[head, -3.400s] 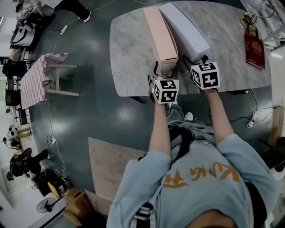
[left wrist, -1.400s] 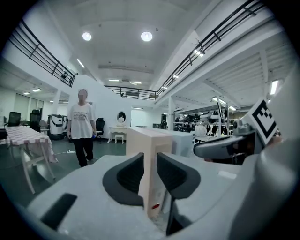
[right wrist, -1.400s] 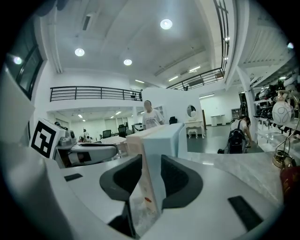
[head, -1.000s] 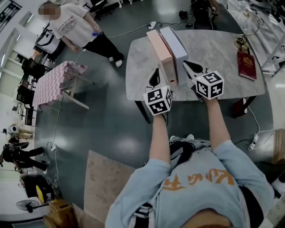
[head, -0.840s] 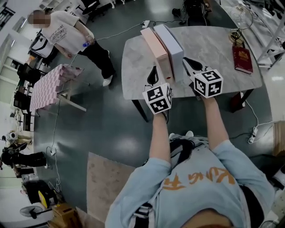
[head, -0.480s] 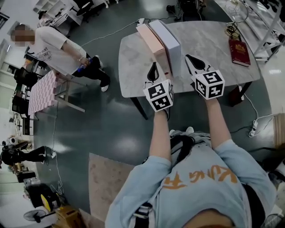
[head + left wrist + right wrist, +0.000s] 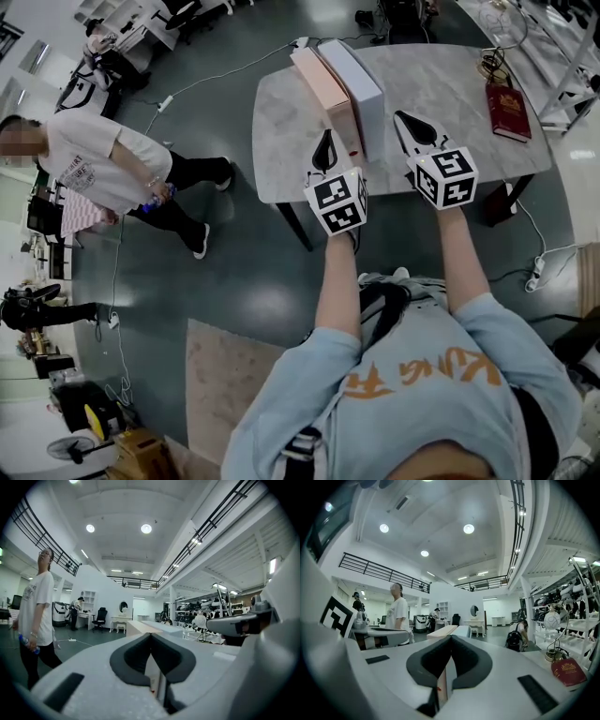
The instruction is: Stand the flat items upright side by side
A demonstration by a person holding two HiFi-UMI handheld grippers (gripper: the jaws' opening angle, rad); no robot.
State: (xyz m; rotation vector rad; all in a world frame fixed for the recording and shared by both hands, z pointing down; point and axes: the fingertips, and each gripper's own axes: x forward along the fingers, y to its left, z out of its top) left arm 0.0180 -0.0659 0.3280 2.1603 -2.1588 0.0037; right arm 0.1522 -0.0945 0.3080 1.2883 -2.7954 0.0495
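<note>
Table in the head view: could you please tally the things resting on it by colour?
Pink box: 1
White box: 1
Dark red book: 1
Brass-coloured object: 1
Total: 4

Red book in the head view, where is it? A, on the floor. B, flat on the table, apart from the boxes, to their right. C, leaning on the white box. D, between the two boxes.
B: the red book lies flat near the table's right end, clear of the pink box and white box.
</note>
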